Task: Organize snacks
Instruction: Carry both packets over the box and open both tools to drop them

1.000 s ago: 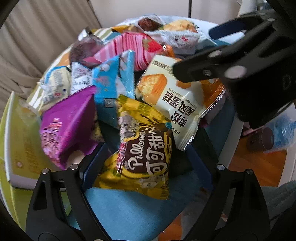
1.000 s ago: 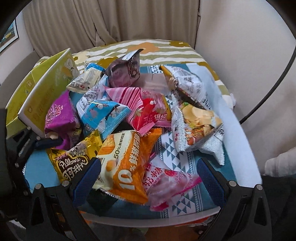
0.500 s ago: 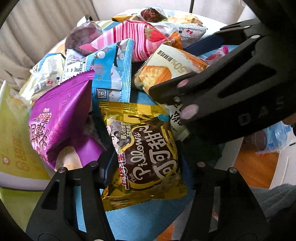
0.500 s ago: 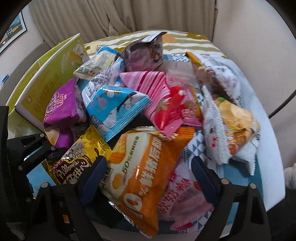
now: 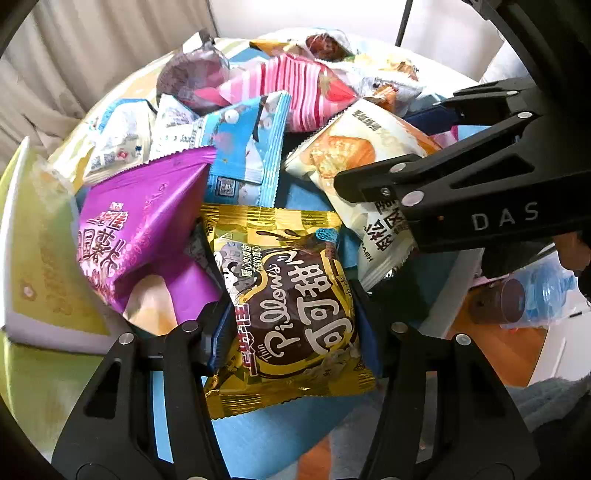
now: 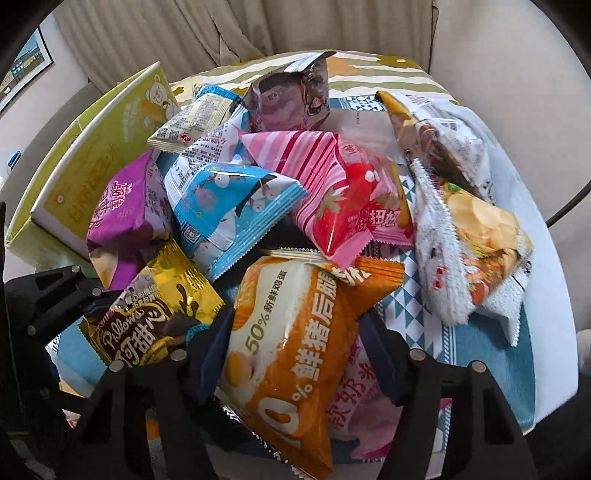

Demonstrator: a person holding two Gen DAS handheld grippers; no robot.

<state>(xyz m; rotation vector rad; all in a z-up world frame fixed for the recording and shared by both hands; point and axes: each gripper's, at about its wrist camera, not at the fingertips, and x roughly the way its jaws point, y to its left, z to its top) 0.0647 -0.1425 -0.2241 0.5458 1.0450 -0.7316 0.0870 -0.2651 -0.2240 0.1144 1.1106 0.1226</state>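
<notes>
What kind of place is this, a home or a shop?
Most likely a home room. Beige curtains hang behind a table with a patterned cloth, a framed picture hangs on the wall, and the floor is wood. The mixed snack packets lie in a loose pile.

gold packet: glossy foil | orange packet: shiny plastic | box: matt card

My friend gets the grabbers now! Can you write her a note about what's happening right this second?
Left gripper: closing on the gold snack bag, pads at its sides.
Right gripper: shut on the orange snack bag.
The other snacks sit heaped on the table, with the yellow box beside the heap.
Done: two bags gripped, neither lifted clear.
Left: sort everything.
</notes>
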